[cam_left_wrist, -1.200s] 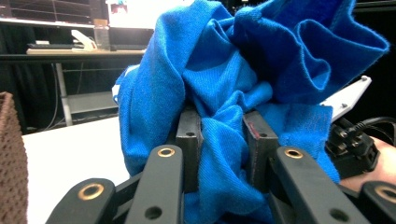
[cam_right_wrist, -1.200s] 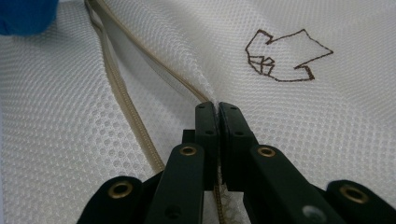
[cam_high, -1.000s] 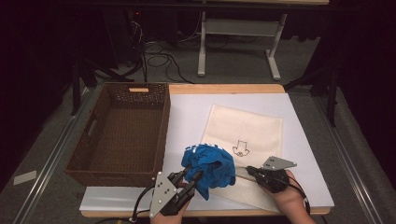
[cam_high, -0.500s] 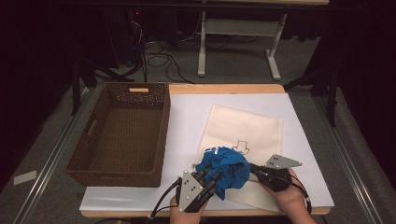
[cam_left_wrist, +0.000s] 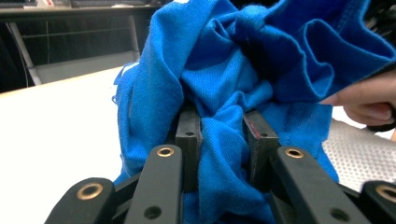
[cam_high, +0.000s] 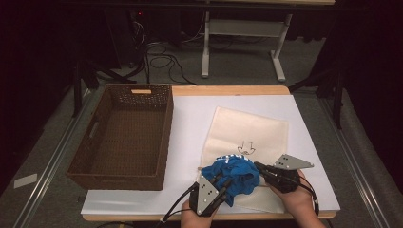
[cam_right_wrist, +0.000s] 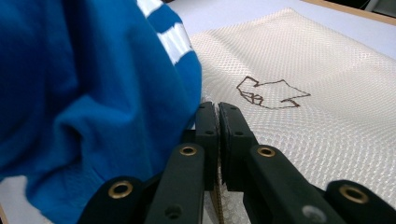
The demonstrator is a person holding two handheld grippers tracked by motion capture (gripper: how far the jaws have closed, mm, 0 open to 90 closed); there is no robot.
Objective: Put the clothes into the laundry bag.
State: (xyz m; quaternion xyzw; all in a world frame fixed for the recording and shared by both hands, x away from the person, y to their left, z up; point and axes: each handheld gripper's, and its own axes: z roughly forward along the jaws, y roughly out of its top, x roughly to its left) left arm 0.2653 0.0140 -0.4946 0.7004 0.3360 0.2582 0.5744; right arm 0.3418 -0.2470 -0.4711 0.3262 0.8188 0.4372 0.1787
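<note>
A crumpled blue garment (cam_high: 234, 172) with white stripes hangs bunched at the near edge of a cream mesh bag (cam_high: 247, 130), which lies flat on the white sheet. My left gripper (cam_high: 223, 183) is shut on a fold of the blue garment (cam_left_wrist: 224, 70), the cloth pinched between the jaws of the left gripper (cam_left_wrist: 222, 121). My right gripper (cam_high: 259, 166) sits just right of the garment. In the right gripper view the right gripper (cam_right_wrist: 217, 109) is shut on the thin edge of the mesh bag (cam_right_wrist: 303, 60), beside the blue garment (cam_right_wrist: 84, 84).
An open brown wicker basket (cam_high: 119, 176) stands at the left of the table. A white sheet (cam_high: 190, 118) covers the tabletop. The bag bears a drawn arrow mark (cam_high: 246, 148). A hand (cam_left_wrist: 369, 98) is behind the garment in the left gripper view.
My left gripper has carried the blue garment to the right and a little lower, up against the right gripper at the bag's near edge. The right gripper has stayed in place.
</note>
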